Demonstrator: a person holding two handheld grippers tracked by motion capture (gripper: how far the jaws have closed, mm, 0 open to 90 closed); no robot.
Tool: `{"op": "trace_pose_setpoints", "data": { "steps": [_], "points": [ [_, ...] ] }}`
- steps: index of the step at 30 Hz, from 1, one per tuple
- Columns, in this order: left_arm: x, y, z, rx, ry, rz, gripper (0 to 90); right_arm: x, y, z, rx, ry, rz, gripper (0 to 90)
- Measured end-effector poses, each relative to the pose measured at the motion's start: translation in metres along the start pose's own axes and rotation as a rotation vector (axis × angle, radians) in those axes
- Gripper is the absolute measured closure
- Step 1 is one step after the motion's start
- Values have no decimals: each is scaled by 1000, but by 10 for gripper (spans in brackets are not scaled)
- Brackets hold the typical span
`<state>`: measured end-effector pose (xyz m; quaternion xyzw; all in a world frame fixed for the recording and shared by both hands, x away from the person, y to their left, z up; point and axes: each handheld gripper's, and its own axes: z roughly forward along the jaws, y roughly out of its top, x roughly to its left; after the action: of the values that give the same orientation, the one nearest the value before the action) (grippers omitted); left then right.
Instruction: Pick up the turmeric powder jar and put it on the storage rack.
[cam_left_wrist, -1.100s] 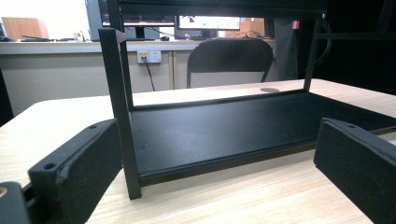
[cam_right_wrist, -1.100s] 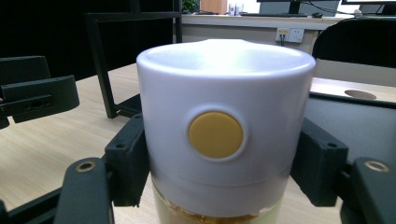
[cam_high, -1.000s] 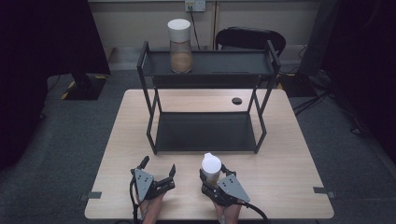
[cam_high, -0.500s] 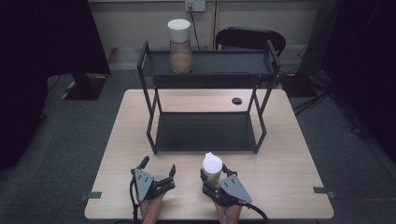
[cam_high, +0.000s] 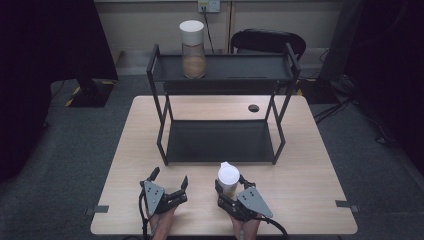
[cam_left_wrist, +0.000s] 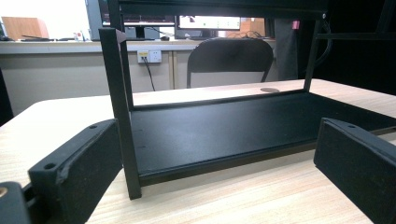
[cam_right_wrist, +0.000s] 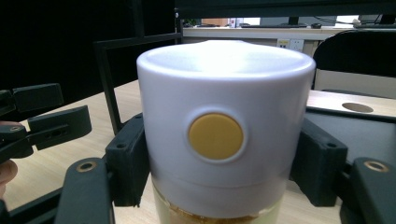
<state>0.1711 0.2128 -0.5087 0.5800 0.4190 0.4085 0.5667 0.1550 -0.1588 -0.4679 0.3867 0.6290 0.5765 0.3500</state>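
A clear jar (cam_high: 228, 181) with a white lid (cam_right_wrist: 225, 107) and a yellow button stands between the jaws of my right gripper (cam_high: 230, 184), which is shut on it near the table's front edge. Brownish contents show at the jar's base. My left gripper (cam_high: 169, 179) sits to its left, open, nothing between its pads (cam_left_wrist: 79, 161). It faces the lower shelf (cam_left_wrist: 219, 126) of a black two-tier rack (cam_high: 220, 142). A second white-lidded jar (cam_high: 193, 49) with brown contents stands on the rack's top shelf at the left.
The rack takes up the middle and back of the wooden table (cam_high: 310, 165). A round cable hole (cam_high: 253, 108) lies behind it. A black chair (cam_high: 267, 42) stands beyond the table. Bare wood lies right of the right gripper.
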Motion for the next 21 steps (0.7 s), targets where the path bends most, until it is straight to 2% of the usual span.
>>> {"op": "trace_pose_setpoints", "data": {
  "steps": [19, 21],
  "points": [
    [0, 0, 0, 0, -1, 4, 9, -6, 13, -4, -10, 2, 7, 301],
    [0, 0, 0, 0, -1, 4, 9, -8, 16, -5, -14, 13, 30, 301]
  ]
}}
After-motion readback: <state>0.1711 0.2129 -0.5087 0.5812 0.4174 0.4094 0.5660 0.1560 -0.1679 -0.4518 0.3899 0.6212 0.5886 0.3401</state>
